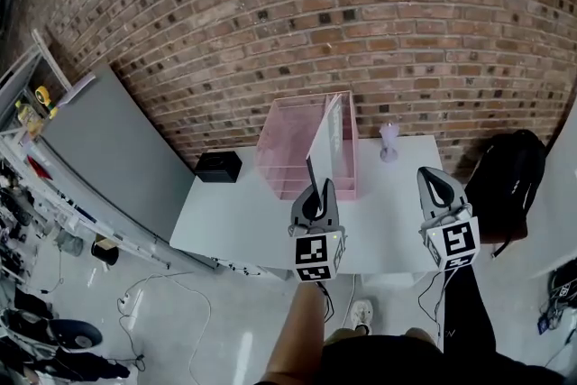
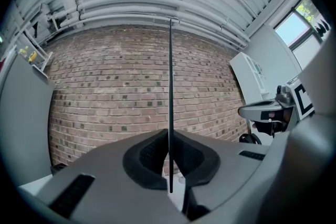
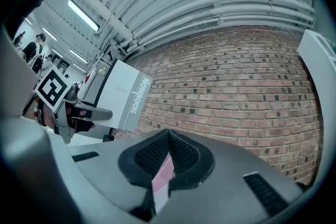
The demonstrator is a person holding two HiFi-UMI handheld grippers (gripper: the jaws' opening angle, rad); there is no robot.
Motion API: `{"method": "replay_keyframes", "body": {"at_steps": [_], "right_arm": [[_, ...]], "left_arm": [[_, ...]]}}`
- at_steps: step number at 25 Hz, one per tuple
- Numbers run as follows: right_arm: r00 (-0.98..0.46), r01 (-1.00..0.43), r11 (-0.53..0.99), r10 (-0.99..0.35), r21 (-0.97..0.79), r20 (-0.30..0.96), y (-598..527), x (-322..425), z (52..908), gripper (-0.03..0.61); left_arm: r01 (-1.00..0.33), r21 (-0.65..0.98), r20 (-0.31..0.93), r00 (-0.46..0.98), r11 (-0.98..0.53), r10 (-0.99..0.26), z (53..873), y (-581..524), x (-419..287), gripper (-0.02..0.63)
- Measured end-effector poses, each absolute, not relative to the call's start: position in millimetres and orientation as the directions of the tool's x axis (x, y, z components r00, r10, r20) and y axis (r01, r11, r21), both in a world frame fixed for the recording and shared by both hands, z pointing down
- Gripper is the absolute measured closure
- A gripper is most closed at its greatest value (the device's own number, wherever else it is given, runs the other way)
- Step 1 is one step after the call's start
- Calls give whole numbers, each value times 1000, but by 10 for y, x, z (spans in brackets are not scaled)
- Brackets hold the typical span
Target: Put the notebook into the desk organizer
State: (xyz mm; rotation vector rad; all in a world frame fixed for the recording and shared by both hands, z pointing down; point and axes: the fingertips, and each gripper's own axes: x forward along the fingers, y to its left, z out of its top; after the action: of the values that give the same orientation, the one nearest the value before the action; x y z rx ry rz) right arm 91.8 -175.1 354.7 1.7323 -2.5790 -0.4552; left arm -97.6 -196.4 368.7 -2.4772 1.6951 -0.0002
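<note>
The left gripper [image 1: 319, 187] is clamped on the bottom edge of the white notebook [image 1: 328, 136], which stands upright above its jaws. The pink desk organizer [image 1: 287, 144] is just ahead. The right gripper [image 1: 434, 176] is closed on nothing.

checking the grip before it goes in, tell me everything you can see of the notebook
The notebook is thin and flat, with a white cover and grey print along one edge. It stands upright, its lower edge pinched in the shut left gripper, raised in front of the pink organizer, seemingly not yet inside. Nothing else appears to touch it.
</note>
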Motion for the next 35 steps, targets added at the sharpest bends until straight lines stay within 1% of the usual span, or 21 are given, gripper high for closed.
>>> {"method": "replay_keyframes", "body": {"at_steps": [7, 18, 27, 35], "right_arm": [[-356, -923, 315, -918, 222, -175, -2264, 857, 3522, 557], [-309, -941, 276, -937, 197, -162, -2872, 854, 3629, 557], [-297, -944, 268, -945, 193, -140, -3184, 865, 3715, 557], [-291, -945, 269, -951, 185, -105, -3336, 977, 3873, 557]], "left_arm": [[-912, -120, -74, 401, -391, -913, 3665, -2549, -1000, 594], [-899, -100, -32, 432, -427, -901, 3870, -3262, -1005, 594], [-894, -88, 10, 441, -440, -898, 4073, -3639, -1018, 594], [-886, -59, 37, 458, -460, -888, 4252, -3846, -885, 594]]}}
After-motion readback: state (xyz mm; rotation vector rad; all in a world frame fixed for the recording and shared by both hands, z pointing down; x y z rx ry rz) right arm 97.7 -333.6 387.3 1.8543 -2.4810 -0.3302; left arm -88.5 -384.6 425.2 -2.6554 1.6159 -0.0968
